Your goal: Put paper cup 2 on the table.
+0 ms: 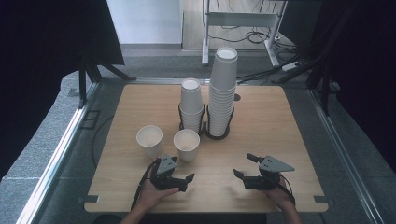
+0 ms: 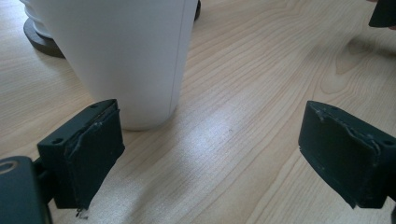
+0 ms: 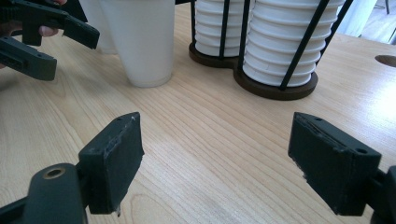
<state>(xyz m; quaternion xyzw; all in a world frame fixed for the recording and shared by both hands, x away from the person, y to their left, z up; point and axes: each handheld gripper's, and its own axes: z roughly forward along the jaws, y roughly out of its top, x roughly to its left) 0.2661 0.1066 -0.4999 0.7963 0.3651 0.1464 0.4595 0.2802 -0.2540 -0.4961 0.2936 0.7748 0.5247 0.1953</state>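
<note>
Two loose white paper cups stand upright on the wooden table (image 1: 280,121), one to the left (image 1: 149,139) and one nearer the middle (image 1: 187,143). My left gripper (image 1: 188,182) lies low just in front of the nearer cup. In the left gripper view its jaws stand apart with bare wood between them (image 2: 210,126), and that cup (image 2: 126,56) rises just ahead of the left jaw, outside the gap. My right gripper (image 1: 243,164) is open over the table at the front right, empty (image 3: 215,135). It faces the cup (image 3: 140,42) and the left gripper (image 3: 42,32).
A black wire holder (image 1: 205,128) on a dark base (image 3: 275,88) stands mid-table with two stacks of white cups, a shorter one (image 1: 192,105) and a taller one (image 1: 222,91). A small round hole (image 1: 237,97) lies behind it. The table's front edge is close under both hands.
</note>
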